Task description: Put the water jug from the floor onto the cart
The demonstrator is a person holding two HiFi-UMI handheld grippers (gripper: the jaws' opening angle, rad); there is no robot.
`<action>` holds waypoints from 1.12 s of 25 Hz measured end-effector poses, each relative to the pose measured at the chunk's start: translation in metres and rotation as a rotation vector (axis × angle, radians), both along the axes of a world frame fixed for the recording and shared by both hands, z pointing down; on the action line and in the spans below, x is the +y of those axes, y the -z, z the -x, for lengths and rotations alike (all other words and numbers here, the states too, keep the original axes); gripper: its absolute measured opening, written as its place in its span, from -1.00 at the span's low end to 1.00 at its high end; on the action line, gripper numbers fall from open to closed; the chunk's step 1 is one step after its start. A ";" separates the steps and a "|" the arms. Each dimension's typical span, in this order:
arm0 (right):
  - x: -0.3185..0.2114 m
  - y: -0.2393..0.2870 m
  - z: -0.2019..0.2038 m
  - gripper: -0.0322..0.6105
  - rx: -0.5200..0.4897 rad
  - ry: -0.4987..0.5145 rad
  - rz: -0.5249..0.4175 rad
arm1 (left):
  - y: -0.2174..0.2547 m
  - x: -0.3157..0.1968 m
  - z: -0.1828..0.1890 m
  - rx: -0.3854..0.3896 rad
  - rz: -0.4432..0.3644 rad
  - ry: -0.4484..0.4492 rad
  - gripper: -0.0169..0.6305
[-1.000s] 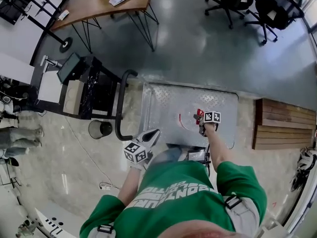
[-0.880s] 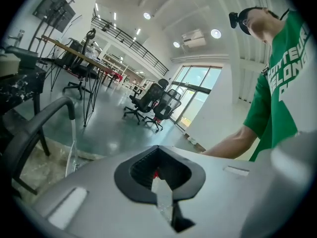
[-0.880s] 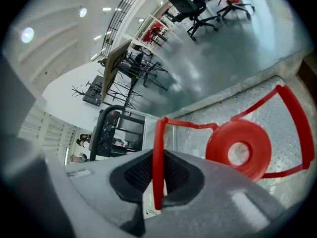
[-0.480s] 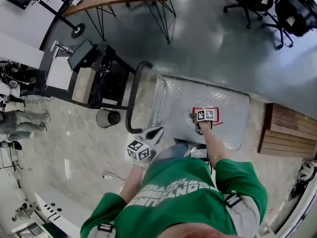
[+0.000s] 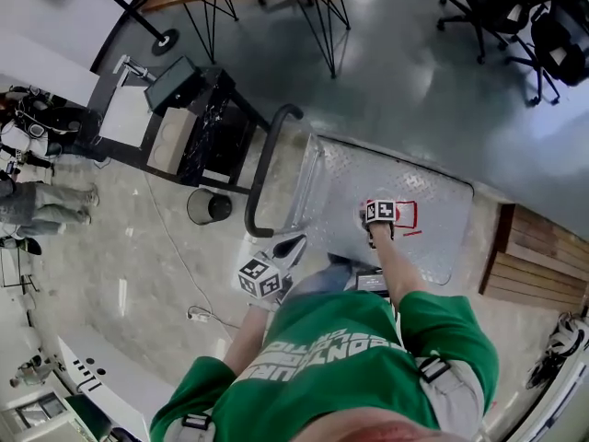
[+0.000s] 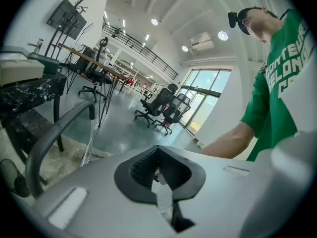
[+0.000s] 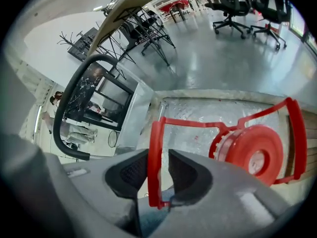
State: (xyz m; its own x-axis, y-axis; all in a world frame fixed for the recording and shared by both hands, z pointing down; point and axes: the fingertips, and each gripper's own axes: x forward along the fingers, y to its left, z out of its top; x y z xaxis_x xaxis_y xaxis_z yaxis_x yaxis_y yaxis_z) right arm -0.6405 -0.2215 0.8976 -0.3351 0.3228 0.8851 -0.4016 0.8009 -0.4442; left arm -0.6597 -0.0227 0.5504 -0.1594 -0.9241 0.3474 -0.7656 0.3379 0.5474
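Downward, right gripper (image 7: 158,177), jaws just opened (handle (image 7: 198,124) between)

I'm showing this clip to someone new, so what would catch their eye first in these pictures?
The bright red cap and red carry handle of the clear water jug stand out against the cart's silver diamond-plate deck. The right gripper has the handle's bar between its jaws, which have just been opening and do not clamp it. Then the person's green shirt, filling the bottom of the head view.
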 end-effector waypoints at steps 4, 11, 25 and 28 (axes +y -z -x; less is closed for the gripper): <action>-0.006 0.017 0.001 -0.45 -0.010 -0.024 0.043 | 0.001 -0.004 -0.001 -0.005 -0.024 -0.005 -0.92; -0.031 0.090 -0.001 -0.39 -0.176 -0.059 0.086 | 0.014 -0.045 -0.007 -0.031 -0.074 -0.098 -0.92; -0.175 0.285 -0.114 -0.84 -0.538 -0.058 -0.215 | 0.062 -0.183 -0.064 -0.111 -0.187 -0.381 -0.92; -0.204 0.325 -0.145 -0.92 -0.615 -0.127 -0.251 | 0.070 -0.205 -0.077 -0.118 -0.191 -0.417 -0.92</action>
State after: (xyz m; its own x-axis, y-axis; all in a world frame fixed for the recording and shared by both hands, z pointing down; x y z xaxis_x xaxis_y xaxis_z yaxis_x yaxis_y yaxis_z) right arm -0.4954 -0.4255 0.5730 -0.8235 0.0570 0.5644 -0.2329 0.8732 -0.4281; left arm -0.5822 -0.2282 0.4804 0.2109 -0.9632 0.1665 -0.8752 -0.1103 0.4710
